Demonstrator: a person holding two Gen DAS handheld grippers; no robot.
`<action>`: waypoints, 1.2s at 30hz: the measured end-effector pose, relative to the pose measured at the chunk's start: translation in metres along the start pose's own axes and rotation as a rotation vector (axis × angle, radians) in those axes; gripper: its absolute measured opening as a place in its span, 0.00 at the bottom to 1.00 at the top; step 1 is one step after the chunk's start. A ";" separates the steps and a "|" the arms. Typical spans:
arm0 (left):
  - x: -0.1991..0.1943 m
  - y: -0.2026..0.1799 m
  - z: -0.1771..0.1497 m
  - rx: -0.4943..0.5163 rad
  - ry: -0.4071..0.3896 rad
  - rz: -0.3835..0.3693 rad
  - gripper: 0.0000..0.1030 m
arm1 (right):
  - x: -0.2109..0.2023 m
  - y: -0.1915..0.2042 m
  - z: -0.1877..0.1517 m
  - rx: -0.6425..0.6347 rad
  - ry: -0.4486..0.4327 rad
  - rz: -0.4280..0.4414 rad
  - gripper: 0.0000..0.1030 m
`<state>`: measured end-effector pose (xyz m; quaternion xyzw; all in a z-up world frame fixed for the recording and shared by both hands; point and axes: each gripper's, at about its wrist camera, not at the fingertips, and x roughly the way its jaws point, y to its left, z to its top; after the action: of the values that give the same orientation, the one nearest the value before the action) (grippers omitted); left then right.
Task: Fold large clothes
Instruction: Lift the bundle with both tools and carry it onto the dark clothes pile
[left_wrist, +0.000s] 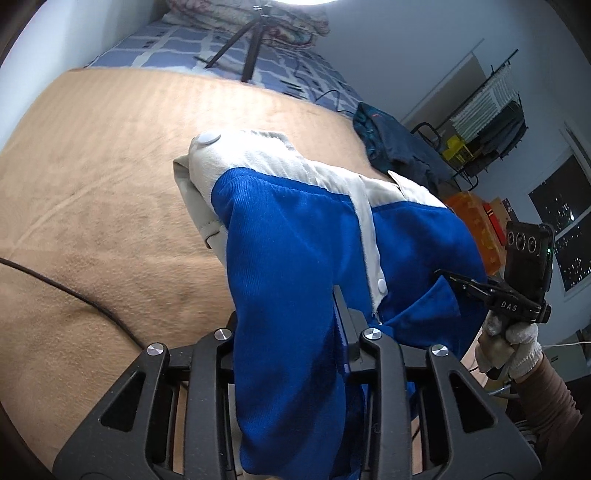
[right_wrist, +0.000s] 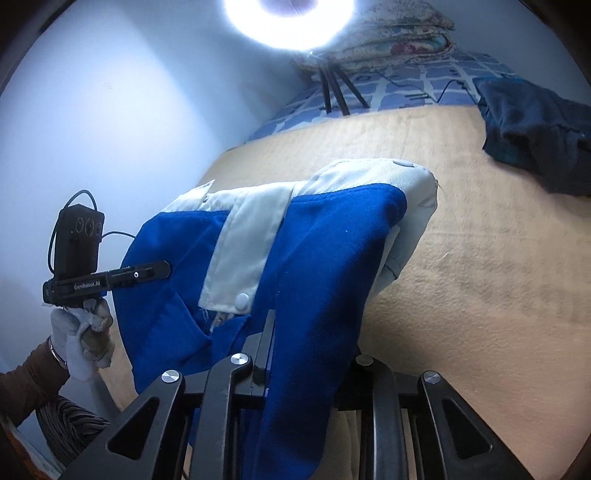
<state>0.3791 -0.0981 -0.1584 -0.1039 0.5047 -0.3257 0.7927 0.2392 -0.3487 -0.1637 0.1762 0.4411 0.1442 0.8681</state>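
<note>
A blue jacket with white panels and white snaps (left_wrist: 295, 229) (right_wrist: 314, 236) hangs lifted above the tan blanket (left_wrist: 110, 166) (right_wrist: 480, 258), its white collar end still resting on the blanket. My left gripper (left_wrist: 288, 306) is shut on a fold of the blue cloth; one black finger (left_wrist: 338, 299) shows and the other is hidden under the fabric. My right gripper (right_wrist: 314, 332) is shut on another blue fold in the same way. Each view shows the other gripper from the side, the right gripper (left_wrist: 454, 278) and the left gripper (right_wrist: 162, 269), with its tips at the jacket's hem, held by a gloved hand.
A dark blue garment (left_wrist: 391, 144) (right_wrist: 535, 133) lies crumpled at the blanket's far corner. A tripod (left_wrist: 251, 48) with a ring light (right_wrist: 291, 18) stands on the checked sheet near a folded quilt (right_wrist: 399, 40). A black cable (left_wrist: 74, 295) crosses the blanket. An orange box (left_wrist: 476, 221) sits beside the bed.
</note>
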 end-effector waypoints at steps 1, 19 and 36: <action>0.000 -0.006 0.000 0.009 -0.001 -0.002 0.30 | -0.005 0.000 0.000 -0.003 -0.009 -0.006 0.20; 0.036 -0.111 0.034 0.127 -0.021 -0.082 0.29 | -0.089 -0.054 0.001 0.038 -0.123 -0.058 0.20; 0.132 -0.184 0.138 0.188 -0.056 -0.209 0.27 | -0.141 -0.148 0.047 0.093 -0.259 -0.102 0.20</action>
<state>0.4601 -0.3437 -0.0992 -0.0900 0.4361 -0.4493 0.7745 0.2114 -0.5465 -0.1009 0.2108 0.3397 0.0555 0.9149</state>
